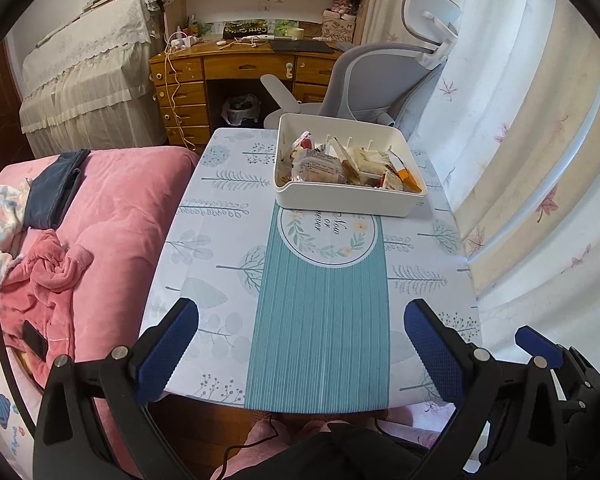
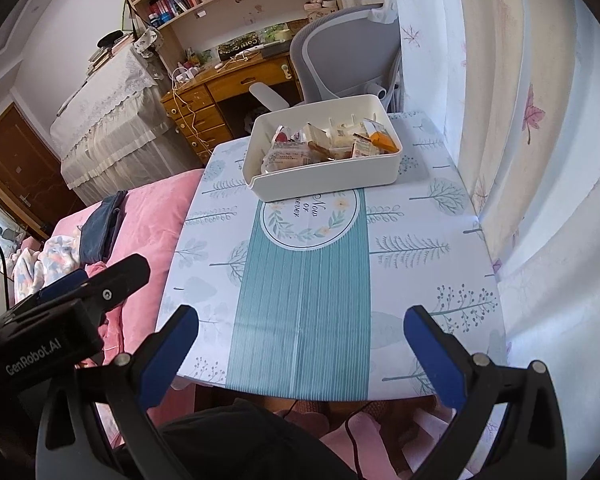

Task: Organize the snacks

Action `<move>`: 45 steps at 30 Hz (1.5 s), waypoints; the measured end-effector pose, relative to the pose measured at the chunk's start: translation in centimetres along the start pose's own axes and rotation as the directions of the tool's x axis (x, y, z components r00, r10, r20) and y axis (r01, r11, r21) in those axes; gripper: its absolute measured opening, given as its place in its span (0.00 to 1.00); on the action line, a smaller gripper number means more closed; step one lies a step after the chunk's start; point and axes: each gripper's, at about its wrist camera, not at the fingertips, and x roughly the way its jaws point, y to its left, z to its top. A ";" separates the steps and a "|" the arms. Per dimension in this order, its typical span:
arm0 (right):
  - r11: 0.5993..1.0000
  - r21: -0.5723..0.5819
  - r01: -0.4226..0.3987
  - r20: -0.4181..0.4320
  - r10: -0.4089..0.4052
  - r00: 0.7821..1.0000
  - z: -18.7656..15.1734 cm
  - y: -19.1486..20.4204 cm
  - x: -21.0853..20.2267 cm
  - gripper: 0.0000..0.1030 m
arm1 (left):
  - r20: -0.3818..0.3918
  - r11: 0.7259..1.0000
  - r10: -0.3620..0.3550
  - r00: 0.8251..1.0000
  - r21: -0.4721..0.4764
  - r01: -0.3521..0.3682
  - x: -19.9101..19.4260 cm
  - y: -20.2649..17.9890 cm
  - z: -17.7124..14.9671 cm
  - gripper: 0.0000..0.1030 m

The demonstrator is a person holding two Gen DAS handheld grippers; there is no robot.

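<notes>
Hovering wide and empty: left gripper point(image 1: 300, 344), right gripper point(image 2: 300, 348); snacks point(image 1: 348, 164) all heaped in white bin point(image 1: 340, 200) on counter point(image 1: 220, 216), gathered for tidiness.

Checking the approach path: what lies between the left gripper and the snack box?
Only bare tablecloth between left gripper and box; the left wrist view shows it.

Both wrist fisheyes looked forward from above the near edge of the table with the tree-print cloth point(image 1: 220, 216), the right camera apparently a little further right and tilted, sharing the white rectangular plastic snack bin point(image 1: 342, 200) at the far end and the wooden desk point(image 2: 236, 80) beyond.
</notes>
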 end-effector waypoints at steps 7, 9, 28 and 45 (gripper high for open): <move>1.000 -0.004 -0.004 -0.008 0.004 1.000 0.2 0.0 0.4 1.00 | 0.002 1.000 0.018 1.000 0.007 -0.018 0.2 0.1 0.4 0.99; 1.000 -0.002 -0.004 -0.012 0.004 1.000 0.3 0.0 0.6 1.00 | 0.002 1.000 0.020 1.000 0.007 -0.020 0.2 0.2 0.5 0.99; 1.000 -0.002 0.008 -0.028 -0.008 1.000 1.0 -0.2 1.8 1.00 | 0.000 1.000 0.028 1.000 0.010 -0.028 0.5 0.5 1.1 0.99; 0.999 0.007 0.037 -0.034 -0.037 0.999 1.3 -0.4 1.9 1.00 | -0.008 0.999 0.009 1.000 0.034 -0.008 1.3 0.7 2.1 0.99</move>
